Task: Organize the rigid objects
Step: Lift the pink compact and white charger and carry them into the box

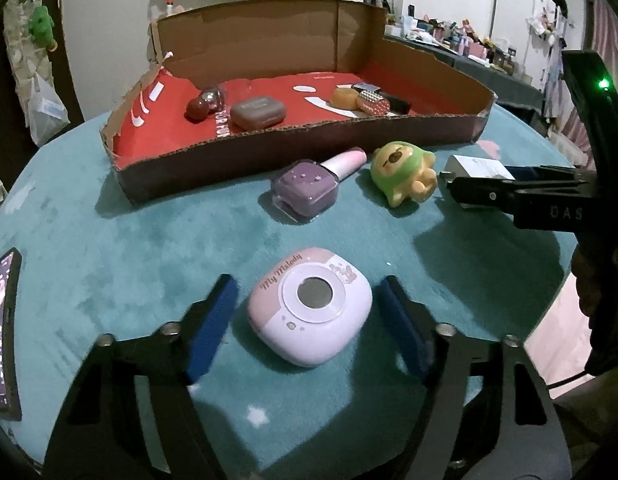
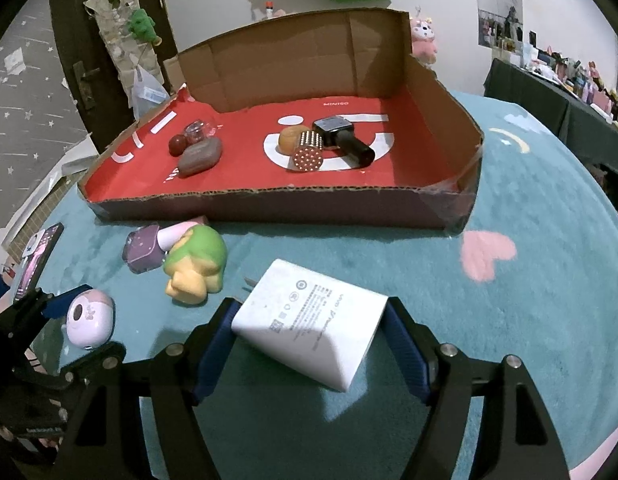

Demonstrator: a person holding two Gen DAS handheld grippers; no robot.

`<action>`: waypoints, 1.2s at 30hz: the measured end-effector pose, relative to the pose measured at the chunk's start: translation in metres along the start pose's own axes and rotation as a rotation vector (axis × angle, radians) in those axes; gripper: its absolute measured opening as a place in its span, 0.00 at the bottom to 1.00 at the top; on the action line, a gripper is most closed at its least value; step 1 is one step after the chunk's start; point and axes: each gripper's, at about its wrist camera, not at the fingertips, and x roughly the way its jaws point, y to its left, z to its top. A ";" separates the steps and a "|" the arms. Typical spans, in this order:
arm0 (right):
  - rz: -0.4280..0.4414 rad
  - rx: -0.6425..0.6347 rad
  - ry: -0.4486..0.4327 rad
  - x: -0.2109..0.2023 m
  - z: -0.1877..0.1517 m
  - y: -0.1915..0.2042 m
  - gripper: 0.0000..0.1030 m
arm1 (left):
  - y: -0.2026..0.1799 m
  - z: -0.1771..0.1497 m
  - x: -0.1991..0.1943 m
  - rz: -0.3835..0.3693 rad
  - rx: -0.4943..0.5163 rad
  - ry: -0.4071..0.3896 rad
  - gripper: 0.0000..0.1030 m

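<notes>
Both wrist views downward, box (image 1: 293,148) shared

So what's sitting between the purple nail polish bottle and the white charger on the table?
The green and yellow toy figure lies between the nail polish and the white charger. The left wrist view shows it best.

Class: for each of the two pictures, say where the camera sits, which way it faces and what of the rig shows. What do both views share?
Left wrist: on the left gripper, looking down and forward past its blue fingers at the pink camera toy; the right gripper shows at right.
Right wrist: on the right gripper, fingers around the white charger; the left gripper at lower left.
Shared: cardboard tray, green figurine, nail polish bottle.
</notes>
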 end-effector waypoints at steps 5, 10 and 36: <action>-0.010 -0.014 -0.004 0.000 -0.001 0.002 0.73 | -0.001 0.001 -0.001 0.012 0.005 -0.004 0.51; 0.002 -0.008 -0.024 -0.007 0.002 0.002 0.72 | -0.002 0.006 -0.004 0.005 0.007 -0.007 0.51; 0.058 -0.028 -0.101 -0.032 0.028 0.017 0.72 | 0.001 0.068 -0.025 -0.098 -0.025 -0.116 0.51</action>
